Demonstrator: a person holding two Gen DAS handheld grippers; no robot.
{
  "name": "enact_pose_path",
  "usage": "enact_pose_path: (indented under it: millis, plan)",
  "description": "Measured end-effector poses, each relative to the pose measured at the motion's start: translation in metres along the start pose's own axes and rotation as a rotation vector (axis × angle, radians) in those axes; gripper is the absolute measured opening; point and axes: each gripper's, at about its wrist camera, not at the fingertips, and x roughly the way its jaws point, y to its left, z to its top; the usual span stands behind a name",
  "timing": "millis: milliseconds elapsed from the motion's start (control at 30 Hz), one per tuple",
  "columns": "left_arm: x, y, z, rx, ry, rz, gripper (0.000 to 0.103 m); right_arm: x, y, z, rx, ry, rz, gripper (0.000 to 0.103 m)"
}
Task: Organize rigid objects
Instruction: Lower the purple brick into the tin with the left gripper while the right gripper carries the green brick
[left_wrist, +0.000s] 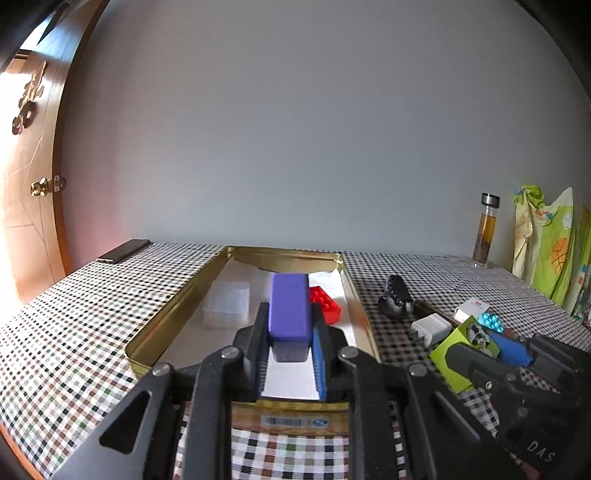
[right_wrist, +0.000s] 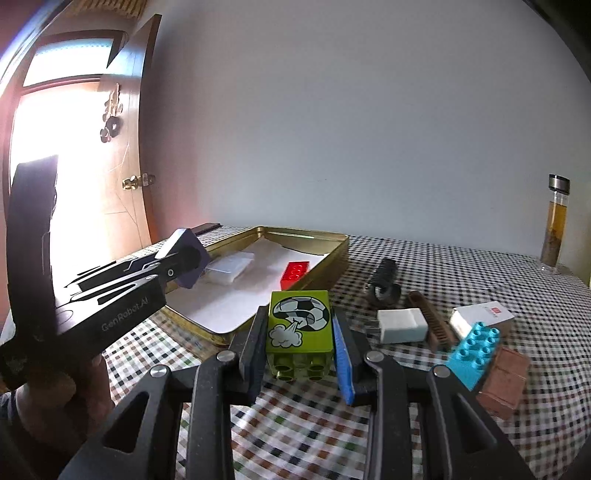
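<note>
My left gripper is shut on a purple block and holds it over the near end of the gold tin tray. Inside the tray lie a red brick and a clear plastic box on white paper. My right gripper is shut on a green brick with a football picture, held above the checked cloth just right of the tray. In the right wrist view the left gripper with the purple block shows over the tray's left side.
On the cloth right of the tray lie a black spring-like object, a white charger, a brown comb, a white box, a cyan brick and a brown block. A glass bottle stands at the back right. A phone lies back left.
</note>
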Motion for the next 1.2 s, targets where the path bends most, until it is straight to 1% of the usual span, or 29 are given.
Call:
enact_pose_path:
  millis: [200, 500, 767, 1200]
  plan:
    - [0.002, 0.004, -0.001, -0.001, 0.010, -0.001, 0.019, 0.006, 0.008, 0.000, -0.010, 0.009, 0.027, 0.034]
    - [0.004, 0.017, 0.000, -0.012, 0.016, 0.031, 0.019, 0.012, 0.019, 0.002, -0.021, 0.025, 0.072, 0.035]
    - [0.014, 0.026, 0.003, -0.030, 0.063, 0.038, 0.019, 0.017, 0.021, 0.005, -0.015, 0.052, 0.098, 0.034]
    - [0.019, 0.033, 0.003, -0.023, 0.096, 0.035, 0.019, 0.024, 0.034, 0.005, -0.030, 0.083, 0.140, 0.035]
